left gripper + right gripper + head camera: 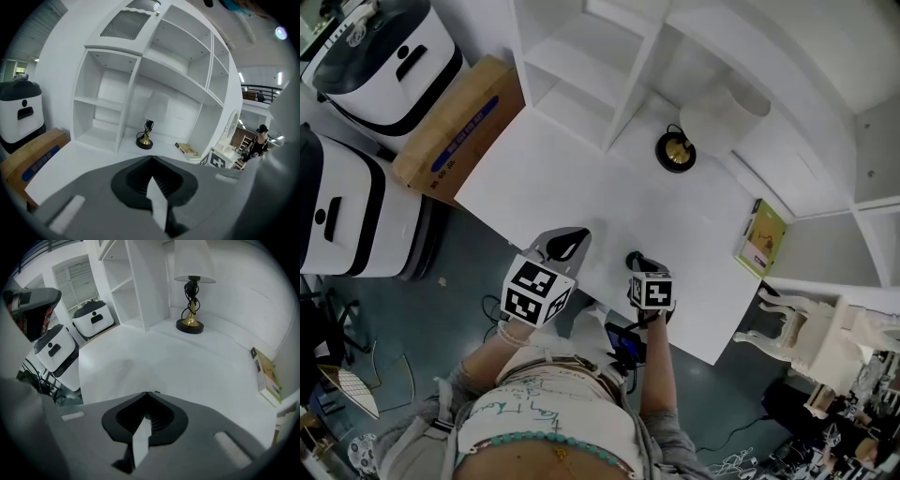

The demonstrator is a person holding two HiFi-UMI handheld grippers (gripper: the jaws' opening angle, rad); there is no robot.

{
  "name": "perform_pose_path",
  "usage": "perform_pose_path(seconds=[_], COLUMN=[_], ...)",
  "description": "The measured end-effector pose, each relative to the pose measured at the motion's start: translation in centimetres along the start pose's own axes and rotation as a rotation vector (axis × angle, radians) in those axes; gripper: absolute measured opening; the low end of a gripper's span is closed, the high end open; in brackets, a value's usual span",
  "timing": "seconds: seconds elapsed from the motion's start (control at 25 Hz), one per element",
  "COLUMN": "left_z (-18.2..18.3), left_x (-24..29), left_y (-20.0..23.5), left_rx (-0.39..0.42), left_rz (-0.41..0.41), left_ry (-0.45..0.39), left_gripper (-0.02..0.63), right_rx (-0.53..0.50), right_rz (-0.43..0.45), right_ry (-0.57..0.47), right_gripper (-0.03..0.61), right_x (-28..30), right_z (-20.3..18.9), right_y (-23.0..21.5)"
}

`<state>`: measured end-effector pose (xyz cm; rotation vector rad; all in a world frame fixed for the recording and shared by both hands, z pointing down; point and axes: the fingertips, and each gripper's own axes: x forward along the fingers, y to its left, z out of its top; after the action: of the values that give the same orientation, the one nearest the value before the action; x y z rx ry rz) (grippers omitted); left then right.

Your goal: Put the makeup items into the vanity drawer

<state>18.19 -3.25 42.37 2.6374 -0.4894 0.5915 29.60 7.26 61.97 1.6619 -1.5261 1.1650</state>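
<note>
Left gripper (568, 242) over desktop (581, 183) front edge

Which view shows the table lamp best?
The right gripper view: the lamp stands large there, with its shade, cord and gold base all visible. The head view sees the lamp from above, foreshortened; the left gripper view shows the lamp small and distant.

Print on the cardboard box (455, 131) and book (762, 239) is unreadably small.
</note>
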Motion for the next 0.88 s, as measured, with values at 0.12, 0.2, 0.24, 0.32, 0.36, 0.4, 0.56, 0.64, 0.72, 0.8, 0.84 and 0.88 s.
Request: perform_pose_path(seconds=[0.12, 0.2, 0.24, 0.32, 0.36, 0.4, 0.56, 0.64, 0.72, 0.8, 0.84, 0.88], left_z=[-0.1, -0.1, -0.1, -0.2, -0.3, -0.3, -0.4, -0.4, -0.4, -0.5, -0.6, -0.7], left_x=[-0.1, -0.1, -0.1, -0.1, -0.1, -0.1, -0.1, -0.1, -0.1, -0.2, -0.2, -0.3], left_y=[0.2, 0.3, 0.3, 0.3, 0.4, 0.4, 0.5, 0.5, 0.5, 0.6, 0.7, 0.7], left_rx=[-0.005, -0.006, -0.007, -0.008, -0.008, -0.009, -0.014, -0.015, -0.015, -0.016, -0.017, -0.018], left_rz=[0.001, 0.003, 0.004, 0.005, 0.004, 0.004, 0.003, 0.003, 0.004, 0.007, 0.008, 0.009], left_ry=[0.001, 0.001, 0.001, 0.003, 0.004, 0.005, 0.008, 0.010, 0.010, 0.011, 0.011, 0.011], left_gripper=[0.002, 0.002, 0.002, 0.002, 0.002, 0.002, 0.002, 0.002, 0.002, 0.002, 0.002, 0.002], right_rx=[-0.016, -0.025, -0.026, -0.024, -0.025, -0.027, -0.028, -0.027, -0.026, -0.026, -0.024, -0.021], right_rz=[0.000, -0.007, -0.009, -0.008, -0.007, -0.004, -0.003, -0.001, 0.006, 0.009, 0.008, 0.005], right_ry=[0.016, 0.026, 0.027, 0.029, 0.031, 0.033, 0.036, 0.040, 0.045, 0.053, 0.057, 0.059], right_gripper=[0.029, 0.030, 0.029, 0.031, 0.031, 0.031, 0.031, 0.031, 0.031, 0.034, 0.035, 0.035], right_x=[0.5, 0.6, 0.7, 0.8, 1.0, 1.2, 1.5, 1.6, 1.8, 2.1, 2.1, 2.1], right_z=[-0.1, -0.3, -0.3, -0.3, -0.4, -0.4, -0.4, -0.4, -0.6, -0.8, -0.9, -1.0], right_y=[-0.2, -0.5, -0.7, -0.8, -0.8, -0.7, -0.8, -0.9, -0.8, -0.8, -0.8, -0.8])
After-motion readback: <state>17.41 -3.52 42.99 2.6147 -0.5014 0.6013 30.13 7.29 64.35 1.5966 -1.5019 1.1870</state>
